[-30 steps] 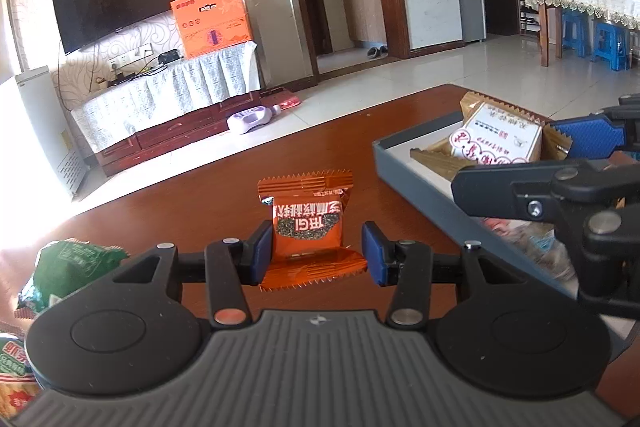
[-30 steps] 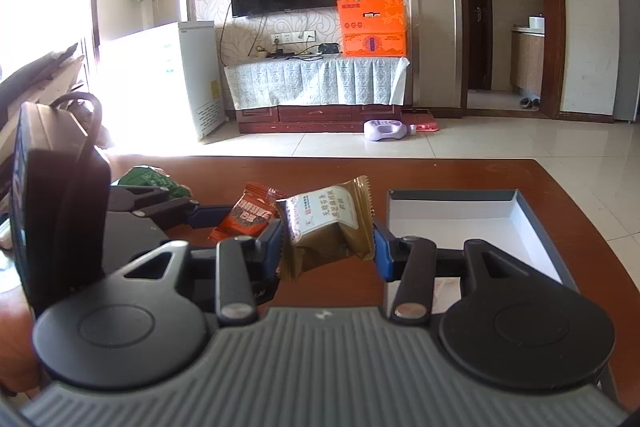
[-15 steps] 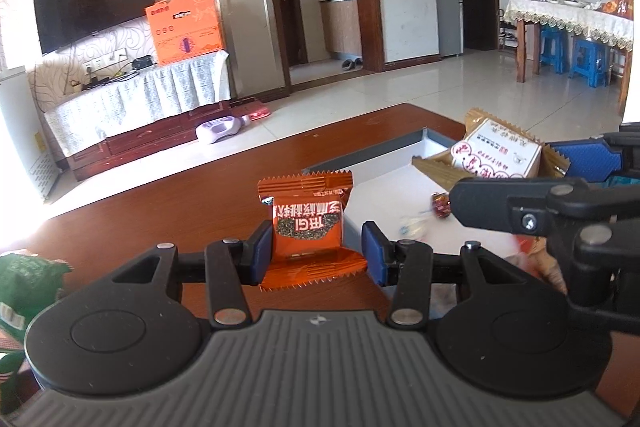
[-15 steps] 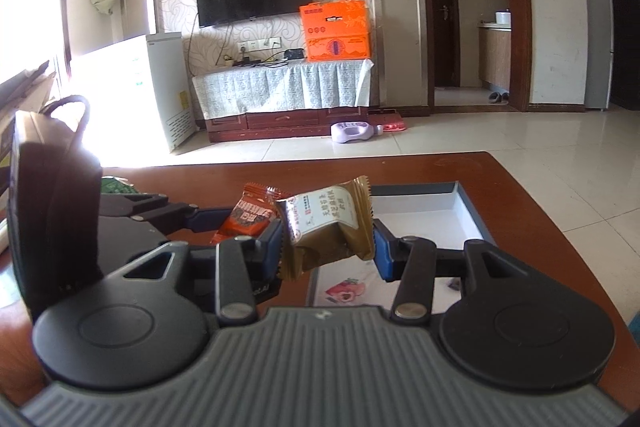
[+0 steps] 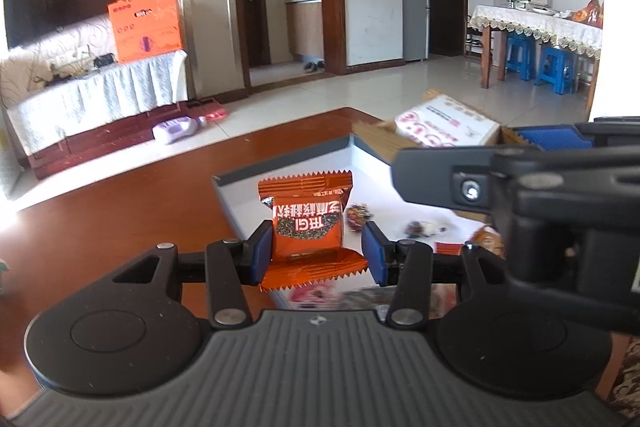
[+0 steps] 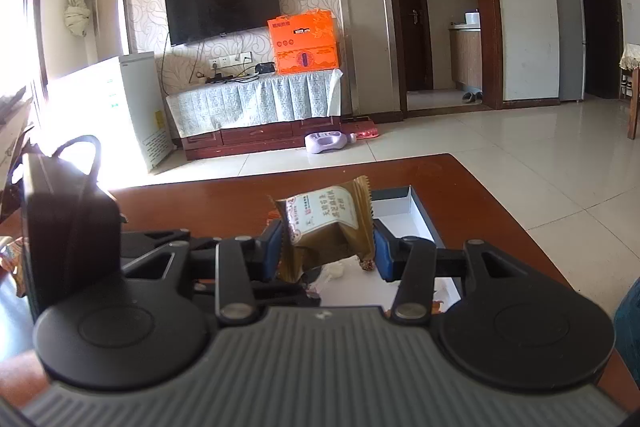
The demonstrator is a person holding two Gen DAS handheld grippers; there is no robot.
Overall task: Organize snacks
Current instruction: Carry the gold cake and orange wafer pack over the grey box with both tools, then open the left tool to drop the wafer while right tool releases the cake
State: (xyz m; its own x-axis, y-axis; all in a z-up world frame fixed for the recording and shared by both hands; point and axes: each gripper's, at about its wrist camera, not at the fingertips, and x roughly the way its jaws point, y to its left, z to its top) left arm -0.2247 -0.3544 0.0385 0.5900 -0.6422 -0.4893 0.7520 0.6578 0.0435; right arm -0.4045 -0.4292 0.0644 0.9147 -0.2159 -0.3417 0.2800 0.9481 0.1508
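My left gripper point(image 5: 317, 253) is shut on an orange snack packet point(image 5: 310, 223) and holds it above the near corner of the grey tray point(image 5: 280, 163) with a white floor. My right gripper point(image 6: 327, 245) is shut on a gold-brown snack packet point(image 6: 326, 223) and holds it over the same tray point(image 6: 424, 213). The right gripper also shows in the left wrist view point(image 5: 520, 179), close on the right, with its packet point(image 5: 444, 125) held out over the tray. Small wrapped candies point(image 5: 359, 215) lie on the tray floor.
The tray sits on a reddish-brown wooden table point(image 5: 120, 211). The left gripper body point(image 6: 68, 223) fills the left of the right wrist view. More snack packets lie at the table's left edge point(image 6: 10, 255). Beyond the table are a tiled floor and a TV stand.
Both grippers have moved right and forward over the tray with their packets still held. The tray's floor and candies now lie under the left gripper. The green packet has left the left view.
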